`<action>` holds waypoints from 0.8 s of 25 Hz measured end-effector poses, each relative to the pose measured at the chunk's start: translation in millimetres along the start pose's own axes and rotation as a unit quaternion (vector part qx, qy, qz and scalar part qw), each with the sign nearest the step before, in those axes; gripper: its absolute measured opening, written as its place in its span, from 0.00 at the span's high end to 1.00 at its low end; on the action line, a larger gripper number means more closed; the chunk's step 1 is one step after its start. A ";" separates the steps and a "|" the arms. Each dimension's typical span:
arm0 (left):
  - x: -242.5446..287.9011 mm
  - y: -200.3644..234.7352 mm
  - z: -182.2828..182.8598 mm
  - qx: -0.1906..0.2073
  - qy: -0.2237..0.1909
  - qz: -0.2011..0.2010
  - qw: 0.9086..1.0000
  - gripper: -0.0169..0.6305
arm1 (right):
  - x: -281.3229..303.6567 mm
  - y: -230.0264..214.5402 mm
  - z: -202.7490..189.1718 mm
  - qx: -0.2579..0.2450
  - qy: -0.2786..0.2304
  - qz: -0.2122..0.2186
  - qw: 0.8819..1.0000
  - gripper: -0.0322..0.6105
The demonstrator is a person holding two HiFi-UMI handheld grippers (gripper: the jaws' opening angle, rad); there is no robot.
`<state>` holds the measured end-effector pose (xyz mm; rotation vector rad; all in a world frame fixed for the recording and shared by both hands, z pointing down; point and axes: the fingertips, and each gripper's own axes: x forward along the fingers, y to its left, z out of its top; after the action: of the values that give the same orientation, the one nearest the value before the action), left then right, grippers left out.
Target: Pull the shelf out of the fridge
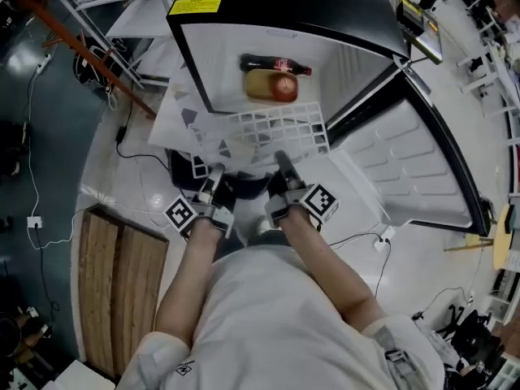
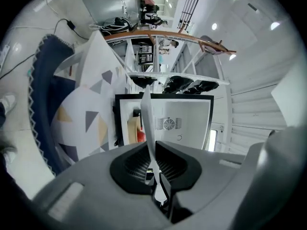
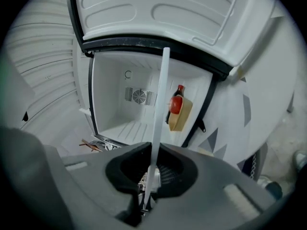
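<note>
The white grid shelf (image 1: 276,132) sticks out of the open fridge (image 1: 268,23) towards me, its near edge held from both sides. My left gripper (image 1: 215,173) is shut on that near edge at the left, and my right gripper (image 1: 283,162) is shut on it at the right. In the left gripper view the shelf (image 2: 148,119) shows edge-on as a thin white strip running into the left gripper (image 2: 154,169). The right gripper view shows the shelf (image 3: 160,109) the same way, pinched in the right gripper (image 3: 149,174).
Inside the fridge lie a dark bottle (image 1: 275,64) and a yellow container (image 1: 262,86) with a red fruit (image 1: 284,88). The fridge door (image 1: 406,169) stands open at the right. A triangle-patterned white sheet (image 1: 191,120) lies left of the shelf, and wooden boards (image 1: 118,287) lie at lower left.
</note>
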<state>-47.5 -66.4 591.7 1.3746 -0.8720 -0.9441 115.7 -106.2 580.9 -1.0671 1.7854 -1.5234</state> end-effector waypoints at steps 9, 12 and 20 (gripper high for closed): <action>-58.9 -4.5 8.6 0.009 -0.073 -0.015 0.997 0.92 | 1.6 12.9 -45.7 -0.015 0.085 0.026 0.996 0.90; -78.2 -10.8 17.1 0.017 -0.100 -0.018 0.995 0.92 | 8.1 23.5 -62.3 -0.021 0.115 0.041 0.992 0.90; -132.7 -45.7 63.9 0.035 -0.167 -0.043 0.984 0.92 | 36.9 72.2 -129.3 -0.029 0.186 0.081 0.979 0.90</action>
<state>-159.8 31.8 552.4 1.3432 -1.1110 -1.2445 -25.4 -65.5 539.5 -0.6700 2.1200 -1.6572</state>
